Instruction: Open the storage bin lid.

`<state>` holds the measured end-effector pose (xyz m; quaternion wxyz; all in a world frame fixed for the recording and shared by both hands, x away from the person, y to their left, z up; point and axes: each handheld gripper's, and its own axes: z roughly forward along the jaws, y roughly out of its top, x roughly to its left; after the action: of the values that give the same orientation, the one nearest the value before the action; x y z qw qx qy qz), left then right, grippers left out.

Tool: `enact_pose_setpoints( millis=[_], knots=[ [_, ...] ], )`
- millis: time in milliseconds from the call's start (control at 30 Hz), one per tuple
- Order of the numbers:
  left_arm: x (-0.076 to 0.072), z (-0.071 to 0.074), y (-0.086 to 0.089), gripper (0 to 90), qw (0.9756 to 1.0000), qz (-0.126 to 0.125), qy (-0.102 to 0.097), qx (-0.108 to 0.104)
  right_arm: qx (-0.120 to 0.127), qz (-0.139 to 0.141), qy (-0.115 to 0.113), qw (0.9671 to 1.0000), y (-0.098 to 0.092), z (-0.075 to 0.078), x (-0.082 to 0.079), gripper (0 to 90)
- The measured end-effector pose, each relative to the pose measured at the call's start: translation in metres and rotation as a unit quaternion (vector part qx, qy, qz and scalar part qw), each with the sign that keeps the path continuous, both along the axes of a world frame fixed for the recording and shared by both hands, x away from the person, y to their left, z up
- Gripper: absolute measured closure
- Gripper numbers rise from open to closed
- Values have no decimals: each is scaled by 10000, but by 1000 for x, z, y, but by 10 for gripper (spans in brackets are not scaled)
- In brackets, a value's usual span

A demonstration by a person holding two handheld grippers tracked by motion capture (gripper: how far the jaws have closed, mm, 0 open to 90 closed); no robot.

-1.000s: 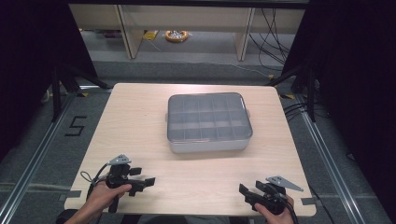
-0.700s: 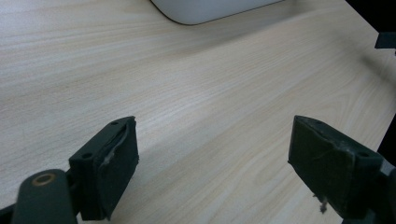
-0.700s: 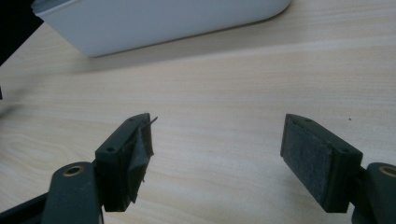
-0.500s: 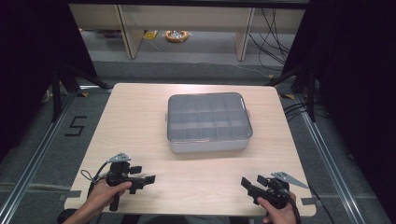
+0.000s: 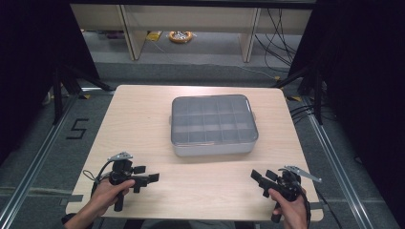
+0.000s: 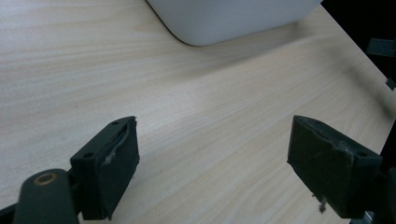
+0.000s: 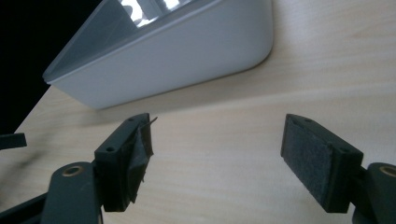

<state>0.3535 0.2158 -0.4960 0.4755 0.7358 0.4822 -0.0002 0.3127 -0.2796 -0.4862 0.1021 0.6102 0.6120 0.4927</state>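
We see pale wood table (image 5: 143,119), centre of frame, on grey floor (image 5: 43,143); dark curtains at both sides. Grey compartment box (image 5: 213,125) at middle of table. We hold left gripper (image 5: 152,178) lower left, jaws apart, nothing between. Right gripper (image 5: 257,177) lower right, same, released.
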Motion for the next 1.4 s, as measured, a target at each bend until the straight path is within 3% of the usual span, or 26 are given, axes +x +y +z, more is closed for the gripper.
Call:
enact_pose_setpoints(
  millis=[33,67,100,167,333,400,433,533,567,600,667,800,967,1000,1100,1133,1233,1267,1300,1400],
  knots=[
    [1,1,-1,165,10000,19,-1,-29,53,-6,103,9999,0,4,2,261],
    [3,3,-1,165,10000,-21,-29,-20,-29,11,-33,10000,0,4,6,262],
    [5,4,-2,164,10000,-6,-51,-16,244,-14,124,9996,2,11,10,265],
    [7,6,-4,164,10000,3,-50,-12,-10,-4,-62,10000,-1,12,17,266],
    [14,10,-5,168,10000,1,-39,-67,144,-99,50,9998,-1,21,27,270],
    [18,12,-5,173,9999,-4,-30,-100,-5,-22,-181,9998,-5,21,36,272],
    [20,13,-5,175,9999,-3,-42,-116,294,-224,195,9991,-1,28,34,272],
    [28,18,-5,196,9997,71,-29,-233,258,-256,150,9992,-6,32,47,275],
    [32,21,-5,204,9996,107,-44,-255,422,-308,214,9984,-6,35,51,276],
    [36,23,-4,215,9995,149,-62,-276,199,-216,-48,9996,-12,33,58,279],
    [46,27,-4,232,9990,249,-106,-346,211,-300,-83,9993,-15,36,69,286],
    [71,35,-6,278,9975,474,-85,-516,389,-397,-20,9985,-20,42,92,308],
    [97,38,-10,332,9976,452,25,-531,356,-400,-55,9985,-27,46,119,341],
    [102,37,-12,348,9971,489,45,-586,499,-416,12,9979,-26,47,123,344],
    [114,37,-15,345,9972,544,79,-514,490,-452,32,9978,-27,48,132,357],
    [123,37,-17,347,9968,609,118,-508,573,-508,164,9969,-26,48,142,366],
    [132,37,-20,358,9963,642,128,-552,516,-533,285,9968,-23,48,154,383],
    [135,38,-22,362,9963,642,146,-554,632,-539,354,9959,-21,48,157,386],
    [138,38,-23,367,9964,622,141,-551,492,-503,201,9973,-21,46,162,391],
    [146,39,-27,376,9957,665,232,-595,539,-520,353,9966,-17,46,171,404]
  ],
)
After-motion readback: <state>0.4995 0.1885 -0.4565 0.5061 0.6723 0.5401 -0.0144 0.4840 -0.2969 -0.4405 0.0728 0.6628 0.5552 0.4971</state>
